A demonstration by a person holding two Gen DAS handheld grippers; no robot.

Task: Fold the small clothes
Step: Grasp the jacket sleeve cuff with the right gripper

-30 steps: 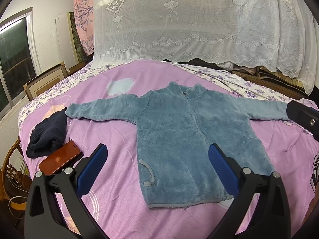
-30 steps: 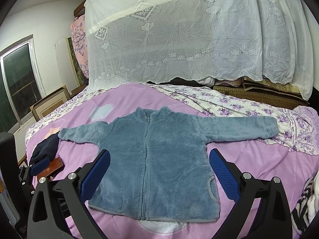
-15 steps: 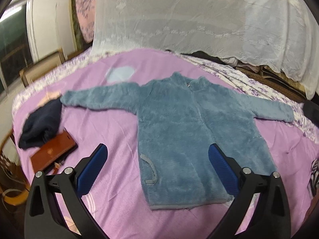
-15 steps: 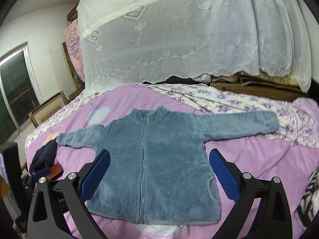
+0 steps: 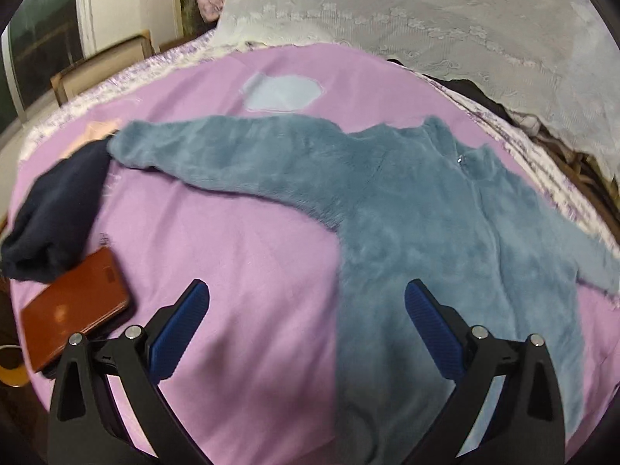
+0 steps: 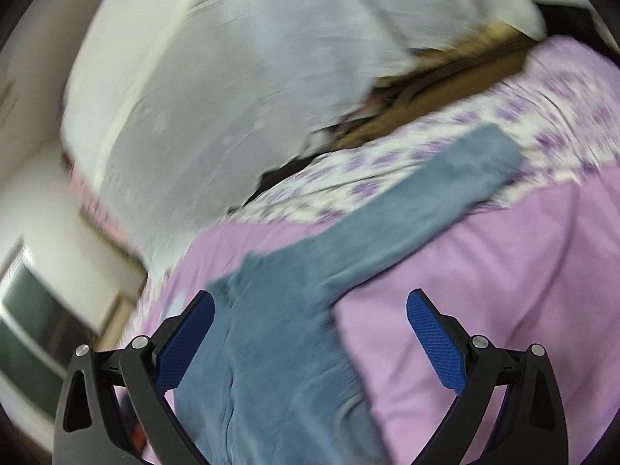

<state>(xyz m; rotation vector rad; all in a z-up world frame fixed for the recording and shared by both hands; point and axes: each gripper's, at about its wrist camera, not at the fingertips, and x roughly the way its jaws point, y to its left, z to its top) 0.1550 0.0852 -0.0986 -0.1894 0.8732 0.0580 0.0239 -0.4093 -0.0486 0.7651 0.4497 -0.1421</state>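
Note:
A small blue-grey fleece jacket [image 5: 418,209] lies flat and zipped on the purple bedspread [image 5: 240,255], sleeves spread wide. My left gripper [image 5: 306,333] is open and empty, low over the bed beside the jacket's left side, below its left sleeve [image 5: 217,155]. In the blurred, tilted right wrist view the jacket [image 6: 271,333] shows with its right sleeve [image 6: 445,193] reaching onto the floral sheet. My right gripper [image 6: 310,341] is open and empty above the jacket's right armpit area.
A dark navy garment [image 5: 54,213] and a red-brown phone [image 5: 73,306] lie at the bed's left edge. A white lace net [image 5: 426,11] hangs behind the bed. A window [image 5: 35,50] and a wooden frame [image 5: 97,62] are at the left.
Both grippers have moved down and closer to the jacket. The left one shifted towards the left sleeve; the right one swung and tilted towards the right sleeve, blurring its view.

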